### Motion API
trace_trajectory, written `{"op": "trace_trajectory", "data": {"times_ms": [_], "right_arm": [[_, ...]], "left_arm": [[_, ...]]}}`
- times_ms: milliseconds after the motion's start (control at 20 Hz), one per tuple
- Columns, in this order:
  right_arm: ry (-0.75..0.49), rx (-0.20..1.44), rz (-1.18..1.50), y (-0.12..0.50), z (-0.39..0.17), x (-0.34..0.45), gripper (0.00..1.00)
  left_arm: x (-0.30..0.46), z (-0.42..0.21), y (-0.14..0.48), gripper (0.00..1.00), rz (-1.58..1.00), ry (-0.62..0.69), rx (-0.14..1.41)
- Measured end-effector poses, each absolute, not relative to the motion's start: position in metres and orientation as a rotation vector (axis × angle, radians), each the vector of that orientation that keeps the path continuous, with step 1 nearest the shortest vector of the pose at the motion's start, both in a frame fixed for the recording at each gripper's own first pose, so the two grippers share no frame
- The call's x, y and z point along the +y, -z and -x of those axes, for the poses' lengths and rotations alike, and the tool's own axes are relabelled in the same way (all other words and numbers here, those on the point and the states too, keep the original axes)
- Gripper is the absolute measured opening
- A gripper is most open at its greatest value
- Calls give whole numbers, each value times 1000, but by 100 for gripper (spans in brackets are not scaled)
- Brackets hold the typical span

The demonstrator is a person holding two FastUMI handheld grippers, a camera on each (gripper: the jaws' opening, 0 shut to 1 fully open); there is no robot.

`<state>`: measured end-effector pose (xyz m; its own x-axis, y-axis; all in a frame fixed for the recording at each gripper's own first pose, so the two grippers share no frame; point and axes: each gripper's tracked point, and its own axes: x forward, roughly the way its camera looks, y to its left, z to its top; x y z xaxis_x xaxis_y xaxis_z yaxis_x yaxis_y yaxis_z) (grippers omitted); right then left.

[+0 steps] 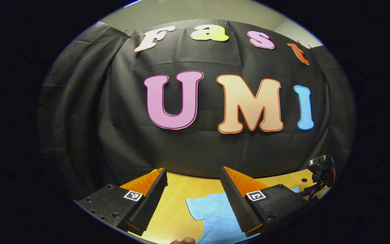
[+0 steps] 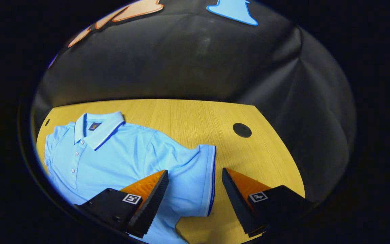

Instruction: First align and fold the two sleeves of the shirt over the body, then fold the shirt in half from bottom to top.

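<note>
Right gripper (image 2: 195, 176): fingers spread wide with nothing between them, hovering above the right sleeve's cuff.
Left gripper (image 1: 193, 176): fingers likewise apart and empty, raised and facing the booth wall; a sleeve shows below it.
Fingertip (image 1: 183, 241): a small part of the person's hand at the bottom edge of the left gripper view, probably a thumb.
Light-blue short-sleeved polo shirt (image 2: 113, 156): lying flat, front up, on the worktop's left half; both sleeves spread outward, unfolded.
Collar (image 2: 98, 130): white with a dark-blue stripe, toward the far edge.
Yellow wood-grain worktop (image 2: 195, 122): a round black hole (image 2: 242, 130) near the far right corner.
</note>
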<state>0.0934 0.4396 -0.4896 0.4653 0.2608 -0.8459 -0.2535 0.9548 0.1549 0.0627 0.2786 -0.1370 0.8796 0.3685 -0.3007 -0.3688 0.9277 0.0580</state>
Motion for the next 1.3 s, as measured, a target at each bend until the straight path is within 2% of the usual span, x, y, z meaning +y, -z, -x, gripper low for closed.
{"op": "trace_trajectory", "data": {"times_ms": [300,400,550,650,700,750,900,1000,1300], "right_arm": [[-266,1108,-137,497,-84,447,98],[-267,1102,-177,498,-87,449,92],[-308,1111,-210,500,-79,466,35],[-307,1122,-233,493,-77,470,9],[-328,1136,-268,486,-73,475,3],[-359,1137,-305,479,-71,484,0],[-461,1061,-409,437,-72,518,6],[-518,1042,-491,410,-66,538,3],[-614,1117,-698,386,-31,597,3]], "left_arm": [[283,-63,146,95,15,-395,330],[282,-61,146,95,20,-395,333],[282,-61,147,95,25,-393,337],[282,-61,147,95,26,-394,339],[283,-60,146,95,24,-395,338],[283,-60,146,95,22,-397,335],[285,-60,146,95,22,-406,331],[285,-58,149,95,29,-408,339],[287,-53,168,96,77,-403,386]]}}
